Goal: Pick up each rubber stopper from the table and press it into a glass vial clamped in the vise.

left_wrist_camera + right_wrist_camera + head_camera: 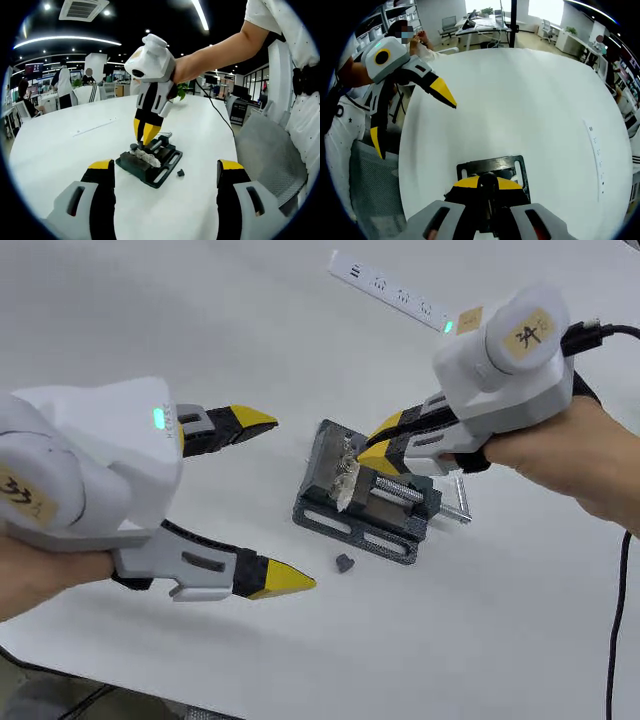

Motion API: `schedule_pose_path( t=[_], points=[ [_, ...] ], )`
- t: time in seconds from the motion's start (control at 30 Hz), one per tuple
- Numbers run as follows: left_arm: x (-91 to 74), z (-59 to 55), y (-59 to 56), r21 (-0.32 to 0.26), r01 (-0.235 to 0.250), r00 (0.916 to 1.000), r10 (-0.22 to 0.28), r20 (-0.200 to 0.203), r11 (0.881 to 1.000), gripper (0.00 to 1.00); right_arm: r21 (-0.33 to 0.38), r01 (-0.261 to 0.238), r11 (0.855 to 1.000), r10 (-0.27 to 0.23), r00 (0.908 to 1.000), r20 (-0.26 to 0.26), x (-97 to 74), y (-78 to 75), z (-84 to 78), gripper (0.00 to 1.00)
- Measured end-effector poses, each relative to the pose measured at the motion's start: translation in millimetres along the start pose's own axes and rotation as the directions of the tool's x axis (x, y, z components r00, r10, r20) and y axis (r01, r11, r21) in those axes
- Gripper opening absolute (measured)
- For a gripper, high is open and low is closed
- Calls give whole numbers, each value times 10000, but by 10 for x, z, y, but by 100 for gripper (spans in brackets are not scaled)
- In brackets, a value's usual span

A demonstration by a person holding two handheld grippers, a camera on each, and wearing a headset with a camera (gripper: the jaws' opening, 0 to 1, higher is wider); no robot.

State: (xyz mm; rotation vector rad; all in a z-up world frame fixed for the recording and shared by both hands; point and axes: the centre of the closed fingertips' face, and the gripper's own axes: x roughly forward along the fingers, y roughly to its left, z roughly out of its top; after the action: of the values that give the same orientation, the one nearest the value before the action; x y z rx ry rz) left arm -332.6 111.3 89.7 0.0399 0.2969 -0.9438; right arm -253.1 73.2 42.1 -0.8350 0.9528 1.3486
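Observation:
A dark vise sits mid-table with clear glass vials clamped in its jaws. My right gripper hangs right over the vials, shut on a dark rubber stopper. The right gripper view looks down on the vise beneath the tips. Another small dark stopper lies loose on the table just in front of the vise. My left gripper is open and holds nothing, left of the vise. In the left gripper view, the right gripper touches down on the vials, with the loose stopper to the right.
A white power strip lies at the far side of the white table. A black cable runs down the right edge. Chairs and desks stand beyond the table, with people in the background.

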Motion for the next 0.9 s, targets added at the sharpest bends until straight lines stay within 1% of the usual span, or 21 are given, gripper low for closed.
schedule_pose_path(
  t=[0.2, 0.27, 0.33, 0.7, 0.9],
  points=[
    [-17, -64, -12, 37, 49, 9999, -48, -93, 10000, 83, -53, -42, 10000, 41, 9997, -250, 57, -18, -48, 6],
    [-18, -61, -15, -14, 53, 10000, -53, -50, 10000, 83, -67, -67, 10000, 65, 9995, -324, 84, -28, -65, 6],
    [-17, -61, -19, -24, 62, 10000, -62, -35, 10000, 83, -87, -68, 9999, 65, 9994, -344, 68, -19, -69, 6],
    [-11, -58, -32, -102, 83, 10000, -82, 24, 9999, 83, -247, -96, 9996, 83, 9985, -547, 105, -29, -88, 6],
    [-11, -62, -45, -148, 114, 9999, -114, 41, 9998, 83, -519, -94, 9986, 56, 9973, -733, 119, -29, -95, 6]
  ],
)
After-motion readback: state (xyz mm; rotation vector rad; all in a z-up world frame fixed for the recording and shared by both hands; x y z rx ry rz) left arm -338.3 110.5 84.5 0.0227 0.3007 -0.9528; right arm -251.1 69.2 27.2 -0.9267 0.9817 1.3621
